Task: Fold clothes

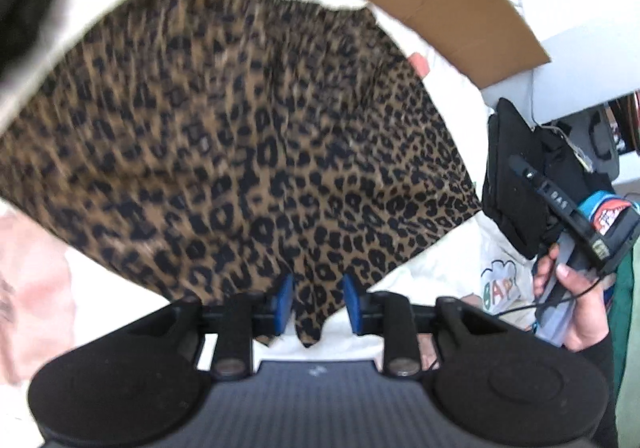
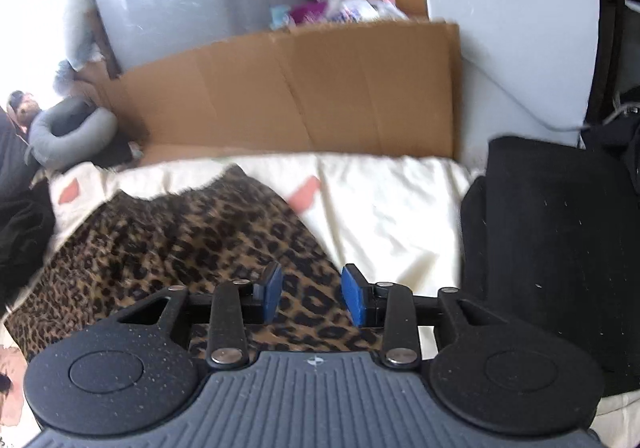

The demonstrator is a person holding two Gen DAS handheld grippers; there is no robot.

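Leopard-print garment (image 1: 248,135) lies spread on the cream bedding (image 2: 384,203), beside a black pile (image 2: 552,260) and cardboard (image 2: 320,95). Left gripper (image 1: 318,302) is partly open, cloth between its pads, unpressed. Right gripper (image 2: 312,294) hangs partly open above the garment's edge.

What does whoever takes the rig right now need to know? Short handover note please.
Left gripper: open, pads apart, a corner of the leopard-print garment hangs between them, not pinched.
Right gripper: open, over the same garment's near edge, nothing held.
Garment lies on the cream bedding, looking doubled over, edges uneven. A black garment pile sits to its right, cardboard behind.
Done: apparently one fold, both grips off.
Left: probably smooth, fold again, set aside.
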